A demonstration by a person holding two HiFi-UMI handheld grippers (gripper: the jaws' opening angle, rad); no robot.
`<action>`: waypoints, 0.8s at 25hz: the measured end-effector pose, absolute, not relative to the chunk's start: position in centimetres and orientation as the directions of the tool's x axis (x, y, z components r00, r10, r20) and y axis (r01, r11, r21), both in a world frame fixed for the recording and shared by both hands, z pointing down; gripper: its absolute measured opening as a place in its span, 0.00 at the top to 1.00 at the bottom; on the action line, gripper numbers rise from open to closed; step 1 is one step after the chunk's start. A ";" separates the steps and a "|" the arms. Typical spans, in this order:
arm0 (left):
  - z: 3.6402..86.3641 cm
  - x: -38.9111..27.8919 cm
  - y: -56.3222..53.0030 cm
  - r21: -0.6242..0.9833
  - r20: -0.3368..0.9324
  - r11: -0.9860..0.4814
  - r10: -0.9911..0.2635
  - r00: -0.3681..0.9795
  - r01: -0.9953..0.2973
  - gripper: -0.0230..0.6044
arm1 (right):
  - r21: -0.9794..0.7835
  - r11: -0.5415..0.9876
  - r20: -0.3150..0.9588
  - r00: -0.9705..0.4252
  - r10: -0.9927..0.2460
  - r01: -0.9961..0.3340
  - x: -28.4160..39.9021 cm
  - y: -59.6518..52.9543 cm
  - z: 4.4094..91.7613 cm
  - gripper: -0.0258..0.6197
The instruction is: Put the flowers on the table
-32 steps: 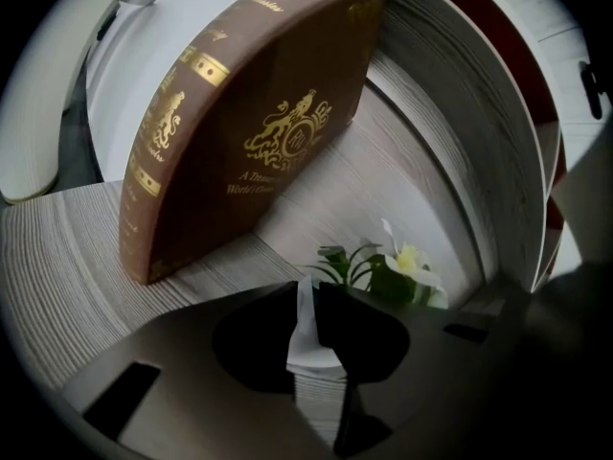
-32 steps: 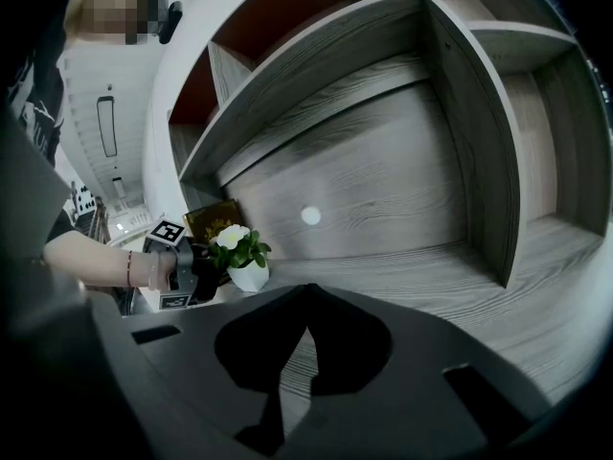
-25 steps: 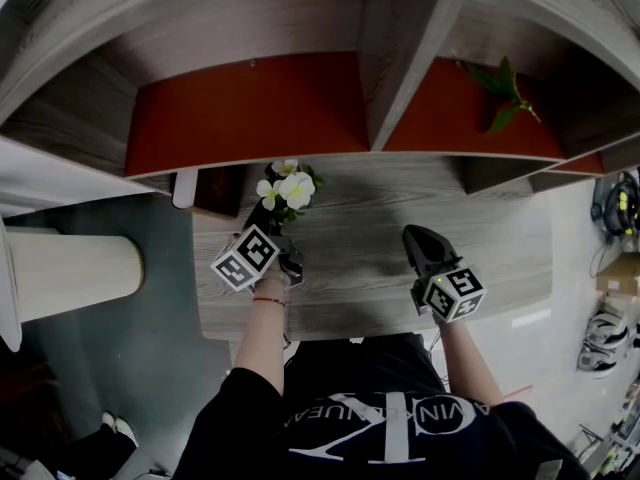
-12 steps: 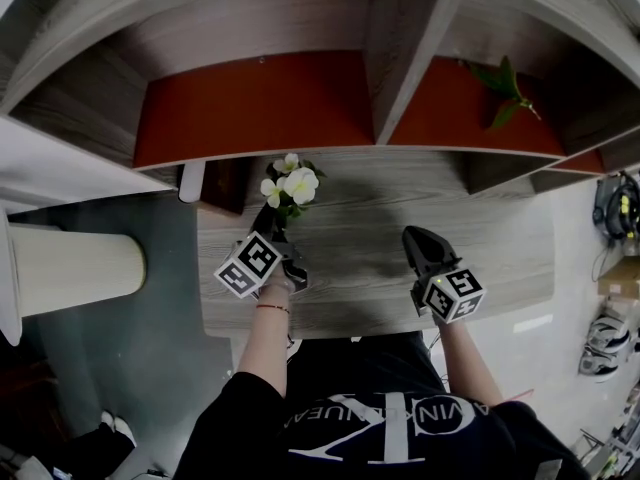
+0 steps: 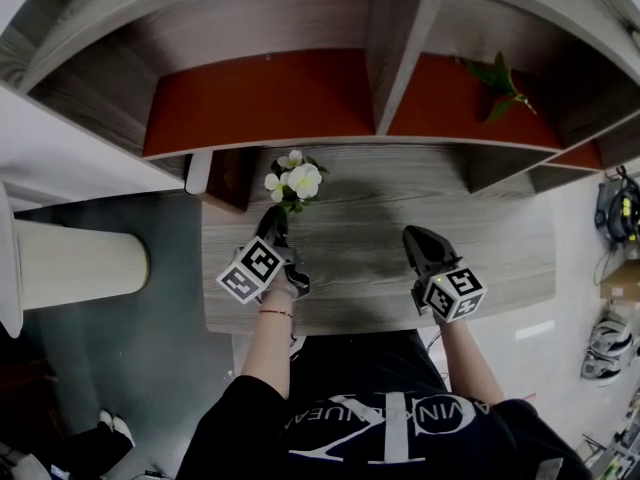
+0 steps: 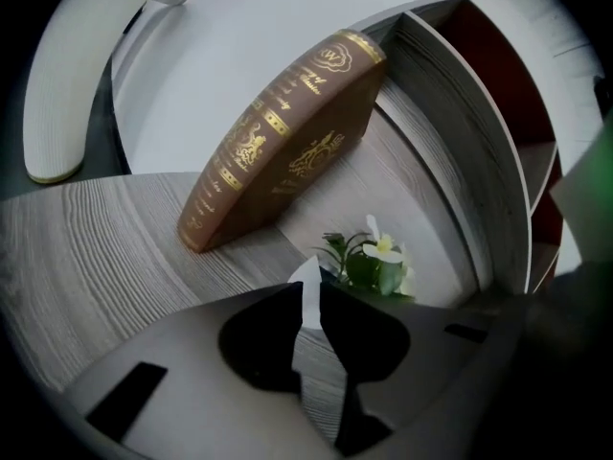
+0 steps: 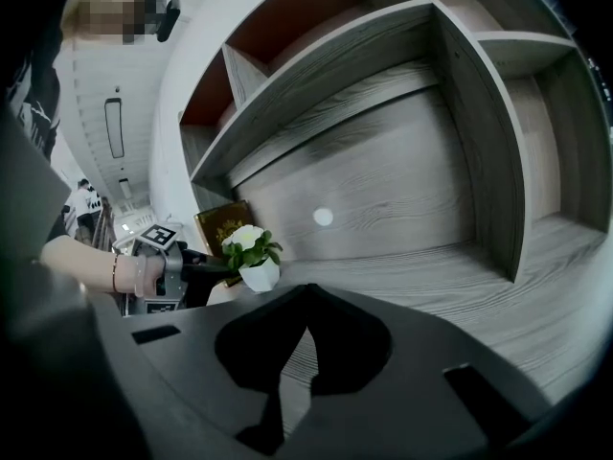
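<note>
You have a brown, gold-lettered book (image 6: 278, 142) leaning tilted beside the shelf unit (image 5: 400, 43), a green sprig (image 5: 503, 88) in its right red-backed compartment, and a cream column (image 5: 75, 265) on your left.

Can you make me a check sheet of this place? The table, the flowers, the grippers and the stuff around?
Surface: wood-grain table, mostly bare.
Job's things: flowers in a white pot; cannot tell if the pot touches the table.
Clutter: brown book, tilted, beside the flowers; green sprig in the shelf.
Grippers: left gripper shut on the pot; right gripper shut, empty.
Cables: nothing seen clearly.
Surroundings: white cylinder at left; shoes on the floor at right.
</note>
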State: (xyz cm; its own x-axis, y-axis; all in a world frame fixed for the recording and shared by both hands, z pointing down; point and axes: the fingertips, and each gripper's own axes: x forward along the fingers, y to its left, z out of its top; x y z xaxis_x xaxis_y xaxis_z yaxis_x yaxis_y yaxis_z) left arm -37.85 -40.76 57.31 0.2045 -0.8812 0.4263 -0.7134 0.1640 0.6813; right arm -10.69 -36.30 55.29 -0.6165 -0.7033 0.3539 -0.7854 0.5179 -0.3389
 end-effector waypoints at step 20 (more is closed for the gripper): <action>49.7 -39.0 -33.2 0.324 0.269 -0.025 -0.956 0.117 -0.946 0.96 | -0.253 0.683 0.207 -0.728 -0.653 -0.685 -13.0 -33.6 49.8 0.94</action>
